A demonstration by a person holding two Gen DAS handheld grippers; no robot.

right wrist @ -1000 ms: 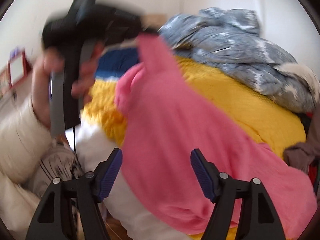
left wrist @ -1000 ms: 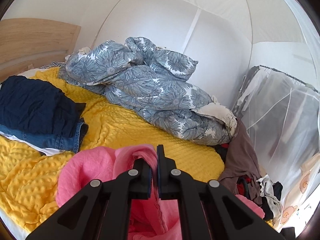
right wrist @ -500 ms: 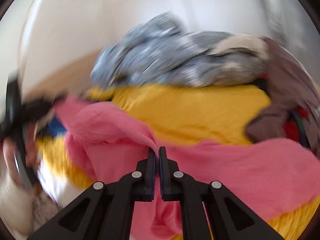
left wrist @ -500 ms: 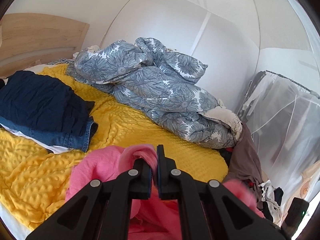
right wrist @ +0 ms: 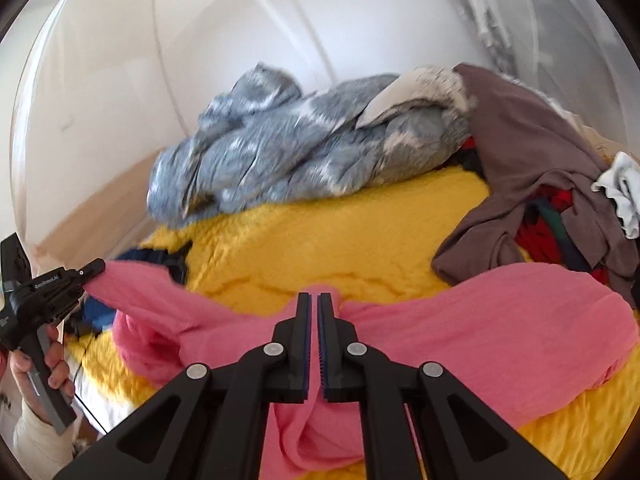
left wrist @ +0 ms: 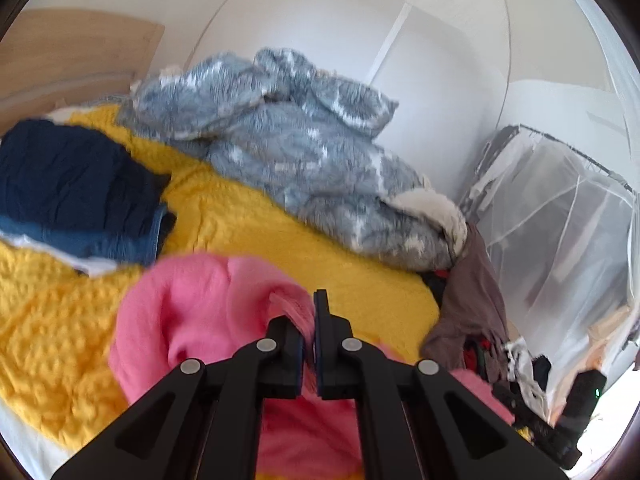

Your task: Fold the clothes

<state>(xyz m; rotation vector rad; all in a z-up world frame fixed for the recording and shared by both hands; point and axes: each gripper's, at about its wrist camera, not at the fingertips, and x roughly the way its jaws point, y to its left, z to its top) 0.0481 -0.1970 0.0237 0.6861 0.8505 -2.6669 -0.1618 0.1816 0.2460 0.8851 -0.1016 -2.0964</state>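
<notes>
On the bed, a soft pink knitted garment lies spread across a bumpy yellow blanket, stretched between the two pairs of tongs. The left tongs are clenched on a bunched fold of the pink garment, the cloth pinched between their black fingers and rising in a lump just to their left. The right tongs are clenched too, with a ridge of the same pink fabric caught between the pads, and more of it hanging below them. From the right wrist view, the left tongs show at the left edge, held by a hand in a pale sleeve, gripping one drawn-out corner of the garment above the bed's edge.

Behind the garment, a crumpled grey-blue floral duvet is heaped against the white wall. A folded stack of dark navy cloth over blue denim sits on the blanket to the left, near the light wooden headboard. At the right side of the bed, a brown-grey garment drapes over a pile of mixed red and dark clothes, touching the duvet's end. A sheer white mesh net hangs further right.
</notes>
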